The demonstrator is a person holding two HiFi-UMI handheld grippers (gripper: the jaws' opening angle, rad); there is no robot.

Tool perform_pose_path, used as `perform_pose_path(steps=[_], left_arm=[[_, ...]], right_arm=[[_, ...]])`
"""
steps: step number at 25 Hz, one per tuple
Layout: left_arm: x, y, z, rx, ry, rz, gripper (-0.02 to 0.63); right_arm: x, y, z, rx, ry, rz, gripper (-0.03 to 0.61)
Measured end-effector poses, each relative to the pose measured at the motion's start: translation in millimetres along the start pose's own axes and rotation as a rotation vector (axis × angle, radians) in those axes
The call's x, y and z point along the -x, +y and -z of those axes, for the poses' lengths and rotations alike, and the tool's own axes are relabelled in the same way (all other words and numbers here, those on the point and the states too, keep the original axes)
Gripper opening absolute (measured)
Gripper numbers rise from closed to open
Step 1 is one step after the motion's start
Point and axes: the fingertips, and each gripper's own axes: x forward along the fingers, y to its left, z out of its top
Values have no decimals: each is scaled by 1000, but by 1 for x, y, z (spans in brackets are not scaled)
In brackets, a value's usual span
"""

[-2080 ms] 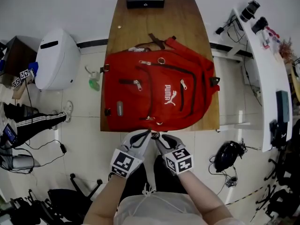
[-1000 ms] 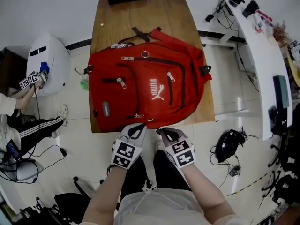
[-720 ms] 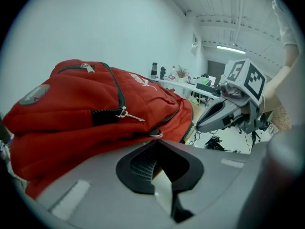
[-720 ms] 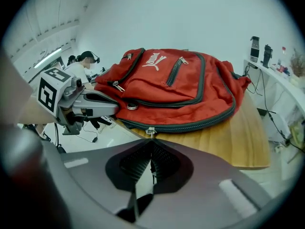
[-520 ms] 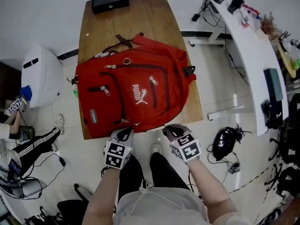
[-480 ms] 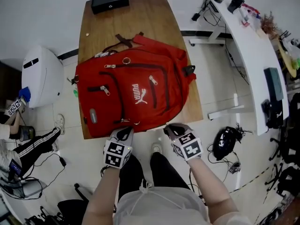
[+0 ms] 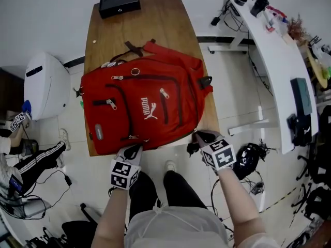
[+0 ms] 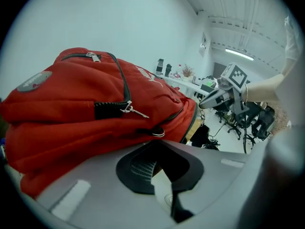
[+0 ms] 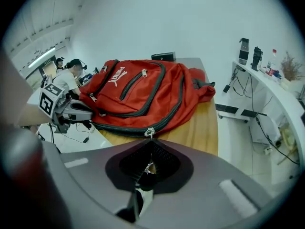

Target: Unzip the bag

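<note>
A red backpack [image 7: 139,105] lies flat on the wooden table [image 7: 155,19], its bottom edge hanging over the near side. My right gripper [image 7: 197,137] is at the bag's lower right corner. In the right gripper view its jaws [image 9: 147,151] are shut on the small metal pull of the main zipper's slider [image 9: 149,132]. My left gripper [image 7: 133,150] is at the middle of the bottom edge. There its jaws [image 8: 155,149] are shut against the red fabric [image 8: 86,109] beside a small metal ring [image 8: 157,133]; exactly what they pinch is hidden.
A black box [image 7: 119,3] sits at the table's far end. A white rounded appliance [image 7: 45,87] stands on the floor to the left, near a seated person's legs [image 7: 31,154]. A white desk [image 7: 279,61] with gear runs along the right, with cables and headphones [image 7: 247,156] below it.
My right gripper has slid right along the bag's bottom edge, away from the left gripper. The left gripper stays at the middle of that edge.
</note>
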Motion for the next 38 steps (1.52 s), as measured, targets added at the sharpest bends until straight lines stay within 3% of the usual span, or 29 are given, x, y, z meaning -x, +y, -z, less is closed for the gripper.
perform_pose_path(steps=[10, 21, 25, 29, 38], left_arm=[[-2, 3, 2, -10, -1, -21, 6], [1, 4, -1, 18, -14, -41, 8], [24, 0, -29, 10, -145, -109, 8], [62, -11, -64, 42, -300, -144, 8], [161, -82, -110, -43, -543, -36, 6]], right_arm=[[-1, -29, -10, 14, 25, 13, 12], [3, -37, -12, -41, -51, 46, 25], [32, -48, -30, -35, -191, 122, 8], [66, -36, -54, -48, -343, 83, 8], [172, 72, -85, 99, -725, -13, 8]])
